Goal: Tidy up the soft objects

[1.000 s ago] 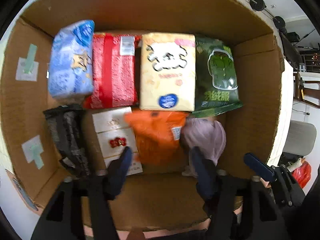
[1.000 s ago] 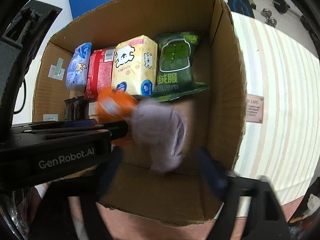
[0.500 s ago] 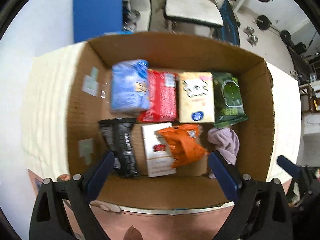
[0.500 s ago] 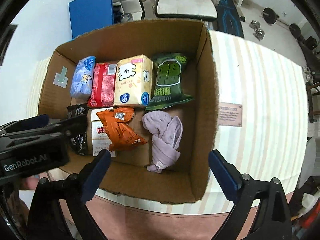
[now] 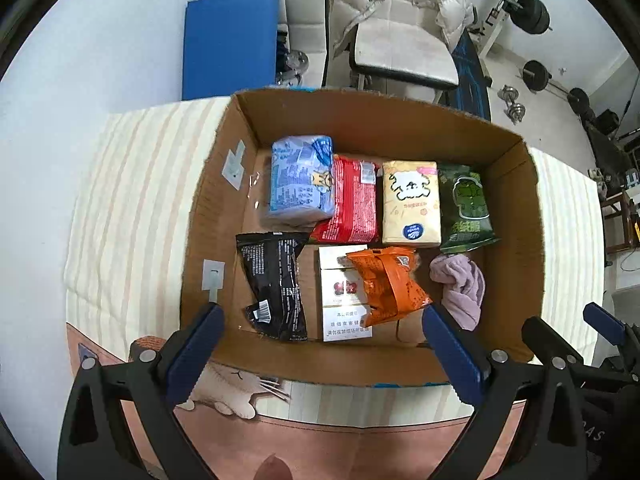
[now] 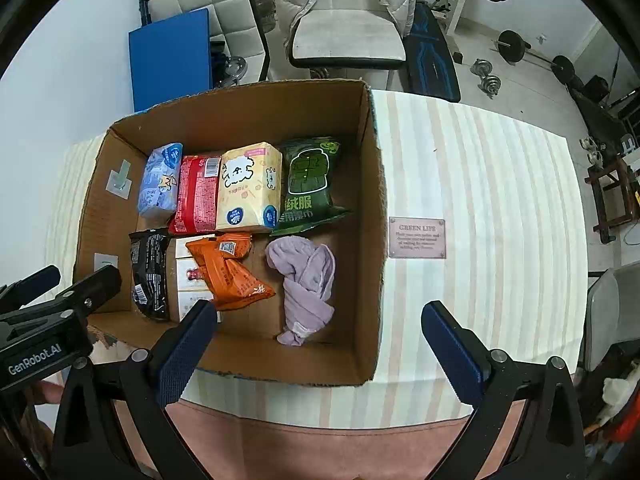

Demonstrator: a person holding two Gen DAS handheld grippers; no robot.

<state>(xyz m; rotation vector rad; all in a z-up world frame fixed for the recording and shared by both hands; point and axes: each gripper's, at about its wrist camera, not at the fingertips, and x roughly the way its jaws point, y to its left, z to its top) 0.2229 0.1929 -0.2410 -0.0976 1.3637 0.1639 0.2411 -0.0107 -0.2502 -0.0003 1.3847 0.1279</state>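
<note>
An open cardboard box [image 5: 400, 128] [image 6: 372, 216] stands on a striped table. Its back row holds a blue pack [image 5: 300, 178], a red pack [image 5: 352, 200], a yellow tissue pack [image 5: 410, 204] and a green pack [image 5: 466, 208]. The front row holds a black pouch [image 5: 276, 284], a white carton [image 5: 344, 308], an orange pouch [image 5: 388, 284] [image 6: 228, 272] and a lilac cloth [image 5: 460, 284] [image 6: 308, 280]. My left gripper [image 5: 320, 348] is open and empty above the box's near wall. My right gripper [image 6: 316, 340] is open and empty above the box's near right corner.
The striped tablecloth [image 6: 480, 200] carries a small brown plaque [image 6: 417, 237] right of the box. Behind the table stand a blue board [image 5: 230, 44], a white chair with a puffy jacket [image 6: 344, 12] and gym weights [image 5: 532, 4].
Both grippers have pulled up and back out of the box and opened wide. The orange pouch and lilac cloth now lie free in the front row.
</note>
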